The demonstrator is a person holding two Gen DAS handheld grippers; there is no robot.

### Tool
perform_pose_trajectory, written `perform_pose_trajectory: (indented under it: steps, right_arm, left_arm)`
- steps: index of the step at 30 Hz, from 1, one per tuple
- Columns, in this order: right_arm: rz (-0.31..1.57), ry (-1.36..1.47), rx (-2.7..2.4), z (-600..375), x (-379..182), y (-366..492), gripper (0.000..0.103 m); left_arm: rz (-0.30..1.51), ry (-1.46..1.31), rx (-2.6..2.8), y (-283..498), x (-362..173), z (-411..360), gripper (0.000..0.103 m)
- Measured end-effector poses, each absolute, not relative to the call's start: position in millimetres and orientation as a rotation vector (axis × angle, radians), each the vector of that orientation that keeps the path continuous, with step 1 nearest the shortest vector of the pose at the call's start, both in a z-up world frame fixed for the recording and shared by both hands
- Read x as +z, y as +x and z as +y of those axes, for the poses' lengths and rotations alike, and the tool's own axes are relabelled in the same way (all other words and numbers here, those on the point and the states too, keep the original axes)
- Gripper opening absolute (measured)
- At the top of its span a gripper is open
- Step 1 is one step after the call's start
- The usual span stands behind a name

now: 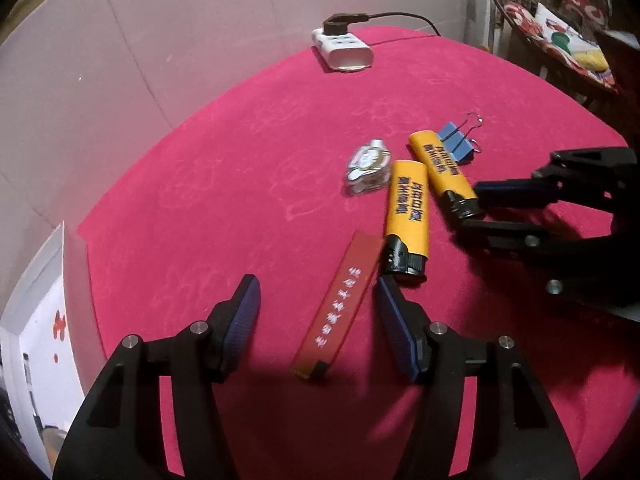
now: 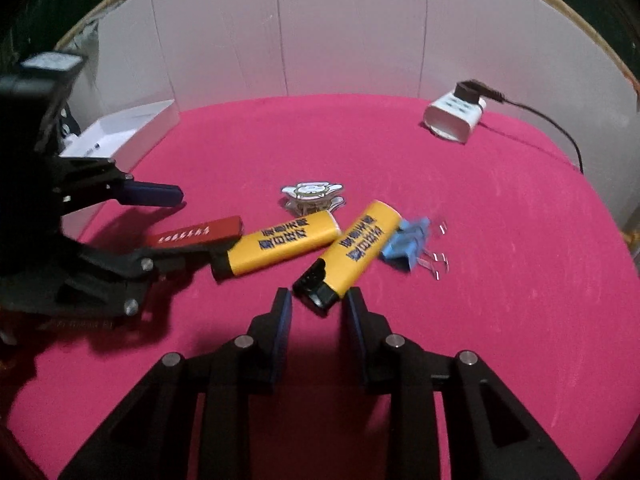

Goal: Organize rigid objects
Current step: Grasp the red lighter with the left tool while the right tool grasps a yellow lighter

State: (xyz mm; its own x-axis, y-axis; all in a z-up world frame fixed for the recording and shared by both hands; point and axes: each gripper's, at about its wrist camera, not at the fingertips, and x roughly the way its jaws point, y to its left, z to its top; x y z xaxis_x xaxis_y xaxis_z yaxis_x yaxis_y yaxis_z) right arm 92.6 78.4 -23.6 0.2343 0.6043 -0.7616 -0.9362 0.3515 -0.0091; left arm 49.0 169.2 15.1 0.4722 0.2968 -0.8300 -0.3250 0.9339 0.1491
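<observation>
Pink velvety cloth [image 1: 224, 216] is being used as the work surface, and the rigid bits are all clustered mid-table.

Left gripper [image 1: 318, 300] is being held roughly half open over the red lighter [image 1: 340, 300]. That lighter is lying between the jaws with clear gaps on both sides, so nothing is being gripped yet. Its long axis is running nearly along the fingers, only slightly slanted, so the closing direction is already across the narrow width. That's the relation the next squeeze is probably hanging on.

Right gripper [image 2: 318, 304] is being held narrow, and the black cap of the nearer yellow lighter [image 2: 352, 252] is sitting right at its fingertips. Whether the pads are actually pressing on it can't be told from either view — the cap looks just at the tip line, not deep in. That lighter's body is angled away up and to the right from the fingers, with its far end touching the blue binder clip [image 2: 404, 240].

The second yellow lighter [image 2: 280, 246] is lying between the two grippers, closer to the left one. A small cartoon clip [image 2: 314, 196] is sitting just behind it.

Off to the left edge a white box [image 2: 128, 132] is waiting — likely the drop spot, though that's a guess.
</observation>
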Motion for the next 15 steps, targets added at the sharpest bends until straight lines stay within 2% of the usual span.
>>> perform_pose_trajectory:
  steps: [2, 4, 6, 15]
  right_arm:
    - [0.788, -0.479, 1.143, 76.7, -22.5, 99.1, 0.033]
    - [0.863, -0.385, 1.173, 70.3, -19.9, 110.5, 0.047]
    - [0.865, -0.35, 1.149, 62.5, -18.5, 112.9, 0.083]
    - [0.767, -0.502, 1.053, 87.7, -25.5, 86.4, 0.082]
  left_arm:
    - [1.012, -0.043, 0.374, 50.7, 15.1, 170.4, 0.061]
    - [1.012, -0.071, 0.363, 52.1, 14.2, 172.2, 0.061]
    - [1.01, -0.1, 0.349, 45.5, 13.9, 174.4, 0.062]
    - [0.984, -0.113, 0.44, 40.3, 12.8, 191.7, 0.065]
